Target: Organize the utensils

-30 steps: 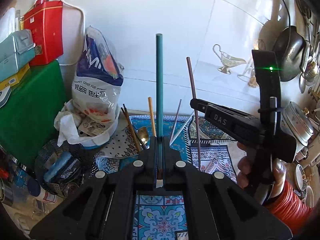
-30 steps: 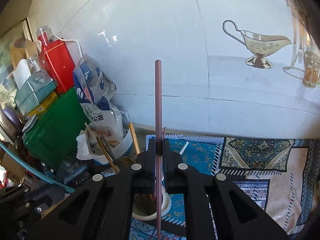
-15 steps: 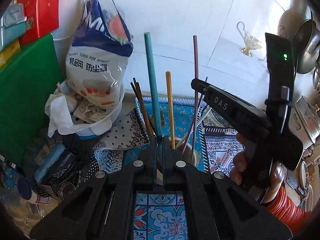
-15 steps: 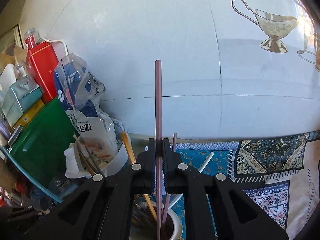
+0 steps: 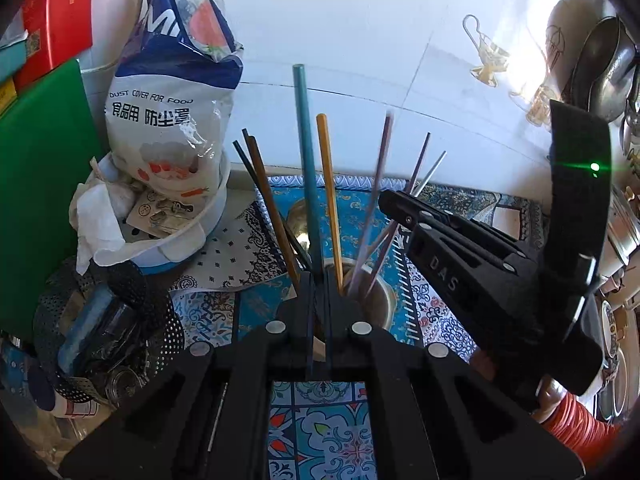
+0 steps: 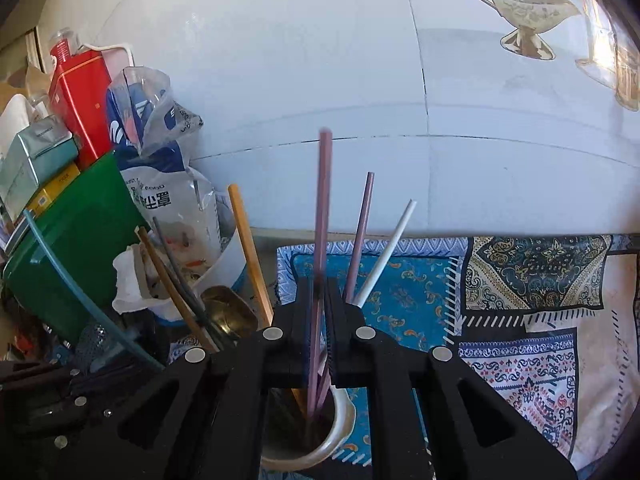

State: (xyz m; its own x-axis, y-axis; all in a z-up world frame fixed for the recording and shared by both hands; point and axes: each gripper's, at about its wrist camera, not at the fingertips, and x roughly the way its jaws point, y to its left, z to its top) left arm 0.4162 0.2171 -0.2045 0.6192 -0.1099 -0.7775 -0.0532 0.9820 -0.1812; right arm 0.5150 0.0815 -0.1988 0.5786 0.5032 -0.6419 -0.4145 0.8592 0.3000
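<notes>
- Cup (image 6: 340, 420) on patterned cloth (image 5: 352, 208): holds one orange stick (image 5: 329, 184), two dark sticks (image 5: 256, 184), one white stick (image 6: 390, 246), one mauve stick (image 6: 362, 224), one gold spoon (image 6: 228, 312)
- Left gripper (image 5: 318, 292): fingers clamped on teal stick (image 5: 306, 160), tip inside cup
- Right gripper (image 6: 319, 304): fingers clamped on pink stick (image 6: 322, 208), tip inside cup
- White tub (image 5: 188, 236): one food-cover bag (image 5: 172, 92), tissue

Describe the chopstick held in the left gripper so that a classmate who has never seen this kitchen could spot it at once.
Find the white cup on the blue patterned mat below the white tiled wall. Several sticks stand in it. The one meant is the teal chopstick, clamped in the left gripper: it is the thickest, rises highest and is the only blue-green one.
</notes>
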